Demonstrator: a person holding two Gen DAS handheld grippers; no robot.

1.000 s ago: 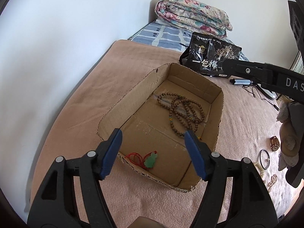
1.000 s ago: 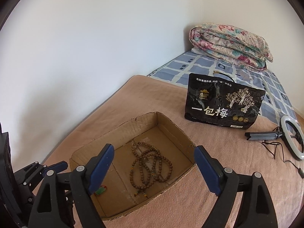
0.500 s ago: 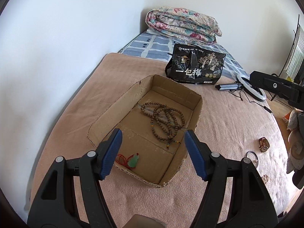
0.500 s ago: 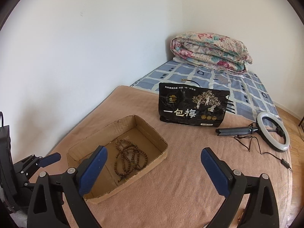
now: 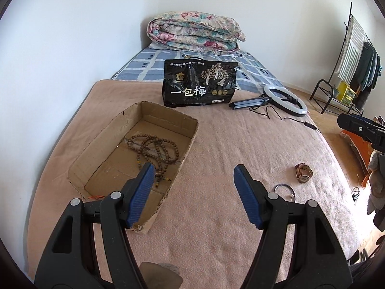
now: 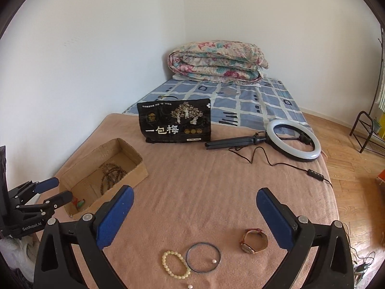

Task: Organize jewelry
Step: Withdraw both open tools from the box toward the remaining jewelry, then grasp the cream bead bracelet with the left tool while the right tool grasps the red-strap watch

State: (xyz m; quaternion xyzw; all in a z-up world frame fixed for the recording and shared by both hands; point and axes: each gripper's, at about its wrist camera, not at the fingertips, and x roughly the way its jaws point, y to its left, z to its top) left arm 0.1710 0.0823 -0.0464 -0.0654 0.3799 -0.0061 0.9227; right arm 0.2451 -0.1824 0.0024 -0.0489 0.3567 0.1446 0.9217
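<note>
A shallow cardboard box [image 5: 101, 149] [image 6: 134, 166] lies on the pink blanket. It holds a brown bead necklace [image 5: 156, 149] [image 6: 110, 175] and a green pendant on red cord [image 6: 80, 202]. My left gripper [image 5: 192, 192] is open and empty, over the box's near right corner; it also shows in the right wrist view [image 6: 51, 190]. My right gripper [image 6: 192, 214] is open and empty, above loose jewelry: a cream bead bracelet [image 6: 172, 263], a thin dark bangle [image 6: 203, 256] [image 5: 284, 190] and a wristwatch [image 6: 253, 240] [image 5: 303, 172].
A black snack bag [image 5: 199, 84] [image 6: 176, 124] stands behind the box. A ring light with tripod and cable [image 6: 293, 142] [image 5: 284, 101] lies to its right. A folded floral quilt [image 6: 216, 60] is at the far wall. A clothes rack [image 5: 353, 67] stands at the right.
Both grippers have pulled back from the box and swung right. The loose bracelet, bangle and watch have come into the right wrist view. Both jaws stayed open.
</note>
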